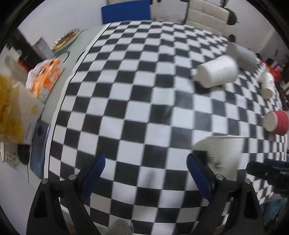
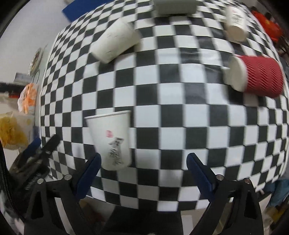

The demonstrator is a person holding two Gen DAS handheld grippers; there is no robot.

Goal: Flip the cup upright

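Note:
A white paper cup with black print (image 2: pixel 112 141) stands upright on the checkered tablecloth (image 2: pixel 162 112), just ahead of my right gripper's left finger, not gripped. It also shows in the left wrist view (image 1: pixel 222 155), to the right of my left gripper's right finger. My right gripper (image 2: pixel 144 162) is open and empty. My left gripper (image 1: pixel 146 164) is open and empty. A plain white cup (image 2: pixel 115 42) (image 1: pixel 216 71) lies on its side farther back. A red ribbed cup (image 2: pixel 256 76) (image 1: pixel 276 123) lies on its side at the right.
A grey cup (image 1: pixel 242 55) (image 2: pixel 175 7) and a small white printed cup (image 1: pixel 267 84) (image 2: pixel 235 22) lie on their sides at the back. Left of the cloth are an orange packet (image 1: pixel 47 77), a yellow snack bag (image 1: pixel 10 108) and a plate (image 1: pixel 65 38). The other gripper shows at the right edge (image 1: pixel 267 171).

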